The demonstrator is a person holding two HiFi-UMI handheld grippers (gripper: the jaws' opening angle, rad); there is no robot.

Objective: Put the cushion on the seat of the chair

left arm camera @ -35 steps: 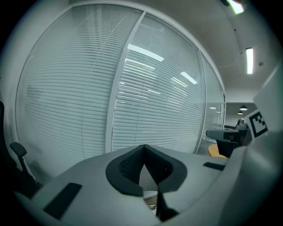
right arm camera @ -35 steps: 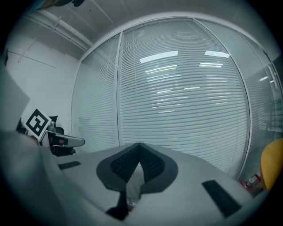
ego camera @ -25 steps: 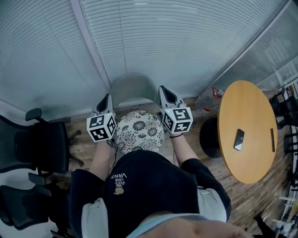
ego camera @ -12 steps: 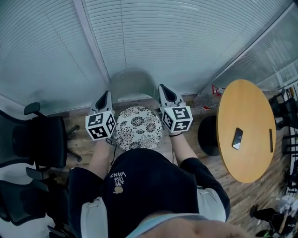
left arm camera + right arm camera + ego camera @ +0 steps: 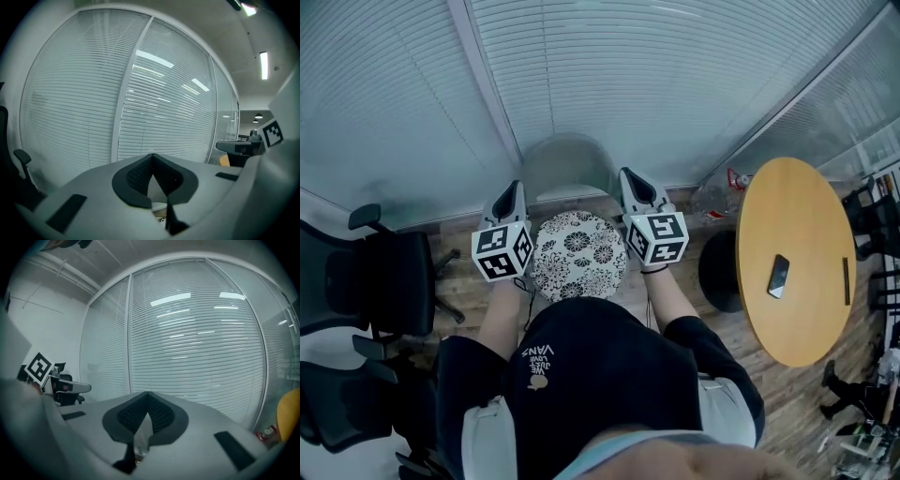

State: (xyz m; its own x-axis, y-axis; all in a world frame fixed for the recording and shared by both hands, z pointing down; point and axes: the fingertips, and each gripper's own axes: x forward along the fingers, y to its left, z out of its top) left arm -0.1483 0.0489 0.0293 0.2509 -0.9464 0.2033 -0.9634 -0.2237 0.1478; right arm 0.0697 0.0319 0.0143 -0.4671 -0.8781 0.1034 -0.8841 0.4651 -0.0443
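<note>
Both sets of jaws are pressed together on nothing: the left hand-held gripper (image 5: 517, 190) sits at nine o'clock of the cushion (image 5: 578, 255), the right hand-held gripper (image 5: 629, 178) at three. The cushion lies flat on the seat of the chair (image 5: 567, 157), so the task looks done. Being round, it shows no long axis or heading.

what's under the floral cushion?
The grey chair, apparently: only its curved back shows behind the cushion. The seat itself is covered, so contact can't be confirmed.
</note>
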